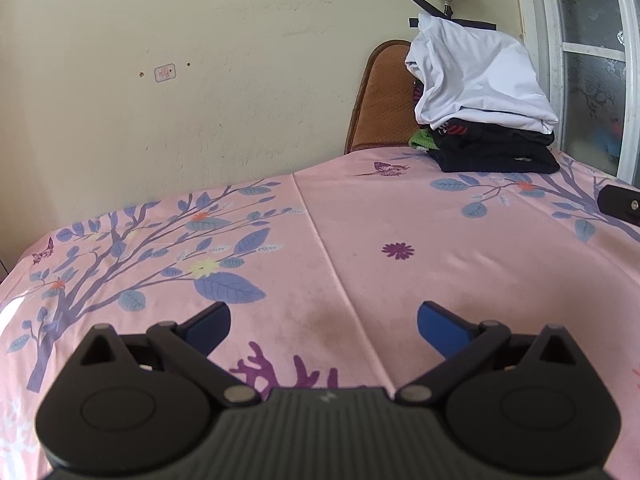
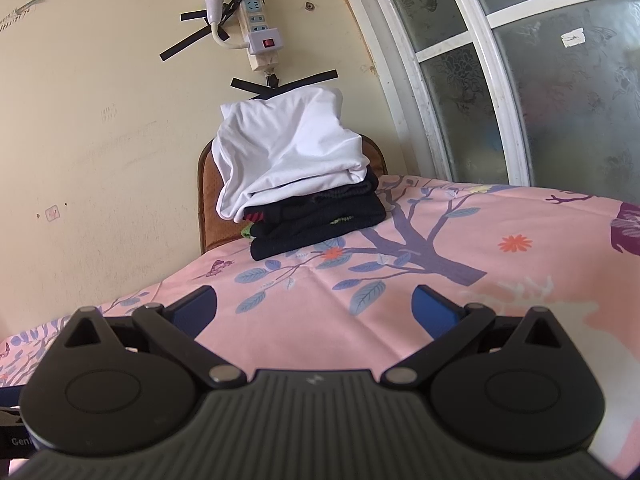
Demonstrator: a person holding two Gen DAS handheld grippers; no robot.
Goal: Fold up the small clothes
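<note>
Folded small clothes [image 2: 312, 216] sit stacked at the far corner of the pink floral bedsheet [image 2: 500, 300], against the cream wall: dark pieces below, a white cotton garment [image 2: 288, 152] heaped on top, a green scrap barely showing at the pile's left edge. A brown woven chair back [image 2: 208, 200] is mostly hidden behind the pile. The left gripper [image 1: 324, 324] and right gripper [image 2: 314, 308] both hover over bare sheet with blue-padded fingers spread wide, holding nothing. The white power strip [image 2: 258, 36] taped above is cut off in the left view.
</note>
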